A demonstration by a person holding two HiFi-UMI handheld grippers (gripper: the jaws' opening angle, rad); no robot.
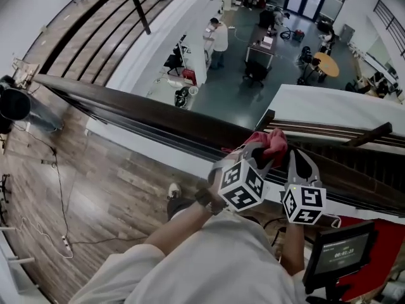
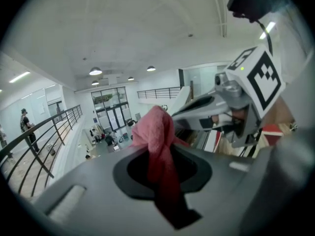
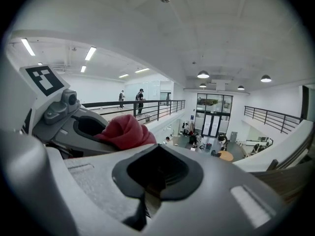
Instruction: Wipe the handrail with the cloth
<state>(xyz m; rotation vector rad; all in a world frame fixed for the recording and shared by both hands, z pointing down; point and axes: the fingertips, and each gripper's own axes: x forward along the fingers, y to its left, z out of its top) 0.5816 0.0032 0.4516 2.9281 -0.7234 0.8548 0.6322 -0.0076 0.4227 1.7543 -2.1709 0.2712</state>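
Head view: set high, facing steeply down over the handrail (image 1: pixel 126 103) to the lower hall (image 1: pixel 228 94).

Left gripper view: rides close behind the left hand-held gripper (image 2: pixel 162 151), facing level across the hall toward the glass doors (image 2: pixel 114 116).

Right gripper view: rides the right hand-held gripper (image 3: pixel 147 186), on much the same heading.

All three views share the hall and doors. Each gripper view catches the other unit and the cloth (image 3: pixel 125 132).
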